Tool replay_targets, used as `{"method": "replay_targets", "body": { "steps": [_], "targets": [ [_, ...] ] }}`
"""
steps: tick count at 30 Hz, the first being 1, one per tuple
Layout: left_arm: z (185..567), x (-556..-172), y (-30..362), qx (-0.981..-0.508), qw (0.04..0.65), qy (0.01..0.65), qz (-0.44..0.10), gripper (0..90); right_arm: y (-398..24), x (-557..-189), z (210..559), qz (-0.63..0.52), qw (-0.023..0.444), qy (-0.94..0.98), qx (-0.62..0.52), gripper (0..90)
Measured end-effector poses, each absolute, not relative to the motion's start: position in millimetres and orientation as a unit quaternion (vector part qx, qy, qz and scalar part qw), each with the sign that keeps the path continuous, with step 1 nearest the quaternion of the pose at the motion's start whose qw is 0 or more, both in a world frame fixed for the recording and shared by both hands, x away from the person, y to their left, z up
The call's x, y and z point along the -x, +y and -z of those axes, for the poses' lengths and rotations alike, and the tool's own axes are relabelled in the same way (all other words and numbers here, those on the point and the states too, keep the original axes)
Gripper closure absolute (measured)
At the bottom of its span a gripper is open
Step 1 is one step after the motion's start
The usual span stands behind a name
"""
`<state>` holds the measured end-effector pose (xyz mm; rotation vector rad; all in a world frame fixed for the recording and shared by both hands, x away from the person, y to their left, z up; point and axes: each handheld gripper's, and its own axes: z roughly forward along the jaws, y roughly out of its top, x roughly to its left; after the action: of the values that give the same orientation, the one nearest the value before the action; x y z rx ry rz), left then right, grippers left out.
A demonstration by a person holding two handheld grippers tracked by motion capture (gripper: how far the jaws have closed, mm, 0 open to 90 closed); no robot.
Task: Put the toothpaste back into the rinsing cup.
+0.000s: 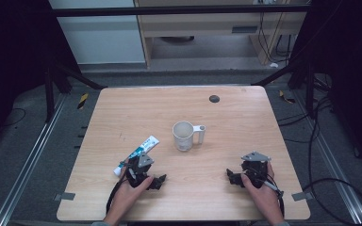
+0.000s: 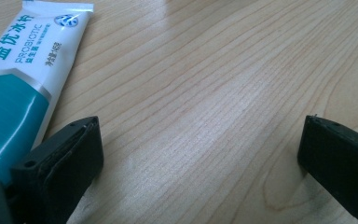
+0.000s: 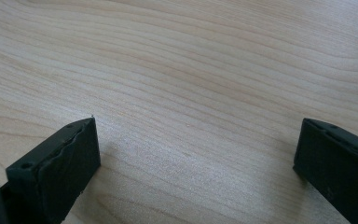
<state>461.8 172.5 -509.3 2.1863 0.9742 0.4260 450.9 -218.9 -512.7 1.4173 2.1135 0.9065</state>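
A white and teal toothpaste tube [image 1: 139,152] lies flat on the wooden table [image 1: 122,113], left of centre. A white mug [image 1: 185,135] stands upright near the middle, its handle to the right. My left gripper [image 1: 147,175] rests low on the table just in front of the tube, held by a hand. In the left gripper view the tube [image 2: 23,79] lies beside the left jaw, outside the gap, and my left gripper [image 2: 200,135] is open over bare wood. My right gripper [image 1: 246,175] sits near the front right; in its own view my right gripper [image 3: 198,135] is open with nothing between its jaws.
A small dark round spot [image 1: 214,99] marks the far side of the table. Metal rails and cables run along the floor on both sides. Dark frame bars cross behind the table's far edge.
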Motion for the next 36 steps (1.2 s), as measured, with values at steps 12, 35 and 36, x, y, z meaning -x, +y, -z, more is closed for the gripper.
{"method": "replay_targets", "body": {
  "steps": [12, 35, 36],
  "targets": [
    [496.1, -455.1, 173.8, -0.832, 0.391, 0.361, -0.154, 2.0, -218.8, -451.1, 512.7, -0.328, 0.218, 0.763, -0.512, 0.4],
    [443.3, -478.7, 176.9, -0.84, 0.376, 0.345, -0.183, 7.2, -218.8, -450.5, 512.6, -0.326, 0.22, 0.762, -0.515, 0.4],
    [441.1, -482.6, 178.1, -0.843, 0.365, 0.347, -0.189, 8.2, -218.8, -450.5, 512.6, -0.326, 0.22, 0.762, -0.515, 0.4]
  ]
}}
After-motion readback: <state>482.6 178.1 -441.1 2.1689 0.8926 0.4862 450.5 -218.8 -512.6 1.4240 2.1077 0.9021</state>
